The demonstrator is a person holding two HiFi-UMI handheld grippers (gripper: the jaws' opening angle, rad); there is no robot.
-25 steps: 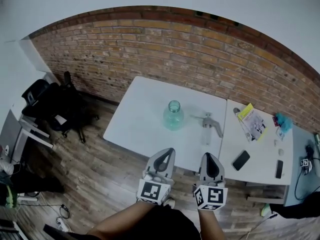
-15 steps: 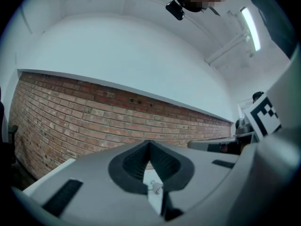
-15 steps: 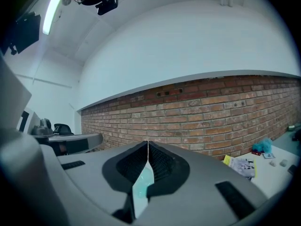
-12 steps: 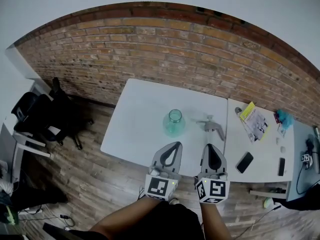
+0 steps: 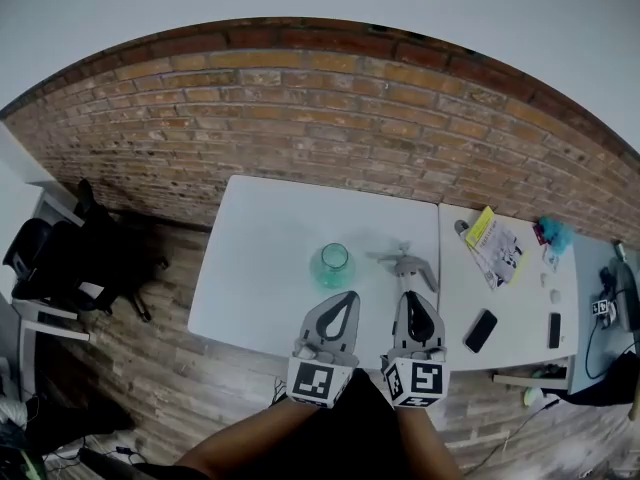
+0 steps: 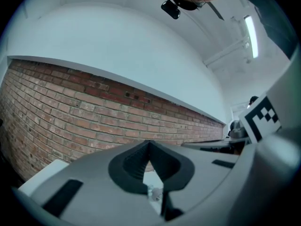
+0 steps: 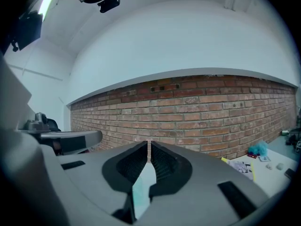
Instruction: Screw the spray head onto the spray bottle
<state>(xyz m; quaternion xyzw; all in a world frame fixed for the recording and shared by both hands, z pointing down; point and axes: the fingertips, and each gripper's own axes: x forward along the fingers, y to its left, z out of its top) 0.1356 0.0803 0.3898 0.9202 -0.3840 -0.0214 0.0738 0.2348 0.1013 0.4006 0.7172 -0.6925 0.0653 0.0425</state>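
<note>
Currently your L gripper & R gripper: jaws together, nothing held, btm-centre of frame; spray bottle & spray head just above, on table.

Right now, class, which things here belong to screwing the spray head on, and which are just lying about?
For the job: bottle, spray head, left gripper, right gripper (both shut, empty).
Lying about: booklet, phone, chair.
</note>
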